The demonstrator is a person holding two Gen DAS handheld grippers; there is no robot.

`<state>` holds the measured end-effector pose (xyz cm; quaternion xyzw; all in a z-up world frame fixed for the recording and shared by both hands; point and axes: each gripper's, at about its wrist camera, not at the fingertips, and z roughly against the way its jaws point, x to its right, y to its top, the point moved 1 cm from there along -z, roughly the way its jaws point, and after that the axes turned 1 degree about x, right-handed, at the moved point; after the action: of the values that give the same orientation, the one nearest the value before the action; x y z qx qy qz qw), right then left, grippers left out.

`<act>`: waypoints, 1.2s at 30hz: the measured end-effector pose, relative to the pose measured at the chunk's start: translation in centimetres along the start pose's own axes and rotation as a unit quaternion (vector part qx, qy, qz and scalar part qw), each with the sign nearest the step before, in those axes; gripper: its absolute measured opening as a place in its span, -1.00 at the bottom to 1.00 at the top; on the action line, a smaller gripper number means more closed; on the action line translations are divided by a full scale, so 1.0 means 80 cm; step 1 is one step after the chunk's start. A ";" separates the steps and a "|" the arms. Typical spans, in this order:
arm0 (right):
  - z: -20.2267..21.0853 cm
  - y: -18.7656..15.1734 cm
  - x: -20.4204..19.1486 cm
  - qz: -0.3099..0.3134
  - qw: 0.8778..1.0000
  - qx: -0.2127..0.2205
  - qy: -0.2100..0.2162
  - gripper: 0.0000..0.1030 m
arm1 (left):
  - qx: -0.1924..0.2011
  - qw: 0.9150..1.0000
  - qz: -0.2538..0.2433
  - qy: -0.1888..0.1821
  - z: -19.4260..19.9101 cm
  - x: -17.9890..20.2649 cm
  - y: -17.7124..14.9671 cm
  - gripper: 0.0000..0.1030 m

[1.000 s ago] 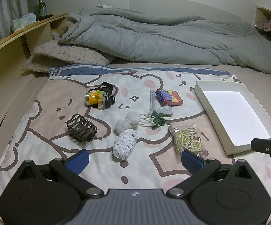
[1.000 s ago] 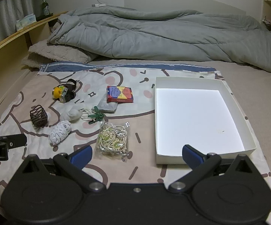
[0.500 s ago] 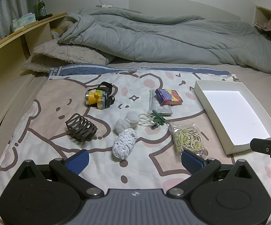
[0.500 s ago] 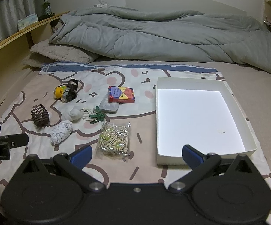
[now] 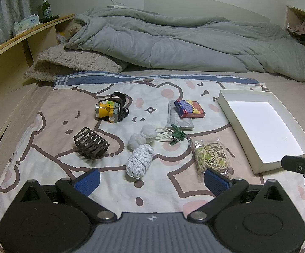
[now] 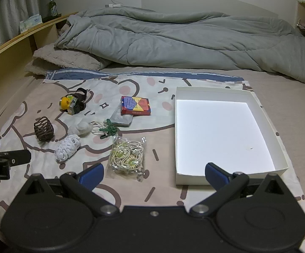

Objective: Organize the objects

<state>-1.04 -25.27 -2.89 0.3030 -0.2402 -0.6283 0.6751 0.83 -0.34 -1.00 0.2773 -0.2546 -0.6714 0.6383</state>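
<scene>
On the patterned sheet lie a yellow headlamp (image 5: 110, 110), a brown hair claw (image 5: 91, 143), white cloth balls (image 5: 143, 137), a white braided bundle (image 5: 139, 163), a green clip (image 5: 176, 136), a bag of hair ties (image 5: 212, 158), a grey pouch (image 5: 178, 119) and a red-blue card box (image 5: 189, 111) resting on it. An empty white tray (image 6: 222, 135) lies to the right. My left gripper (image 5: 151, 181) is open and empty, just short of the braided bundle. My right gripper (image 6: 154, 174) is open and empty, between the hair-tie bag (image 6: 127, 158) and the tray's near edge.
A rumpled grey duvet (image 5: 184, 42) and a beige pillow (image 5: 72, 63) fill the far half of the bed. A wooden shelf (image 5: 15, 48) with a green bottle (image 5: 46, 9) and a tissue pack runs along the left. Each gripper shows at the edge of the other's view.
Both grippers have pulled slightly back and up, so the objects sit a little farther off. Nothing on the sheet has moved.
</scene>
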 end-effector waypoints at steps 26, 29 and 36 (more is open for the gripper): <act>-0.001 0.003 0.002 0.001 1.000 -0.004 0.000 1.00 | -0.001 1.000 -0.001 -0.001 0.000 0.000 0.001 1.00; -0.001 0.002 0.002 0.001 1.000 -0.003 0.000 1.00 | -0.001 1.000 -0.001 -0.001 0.000 0.000 0.001 1.00; -0.001 0.003 0.002 0.001 1.000 -0.003 0.000 1.00 | -0.001 1.000 -0.002 -0.001 0.000 0.000 0.001 1.00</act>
<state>-0.80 -25.40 -2.81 0.3004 -0.2386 -0.6284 0.6768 0.89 -0.36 -0.95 0.2763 -0.2545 -0.6731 0.6371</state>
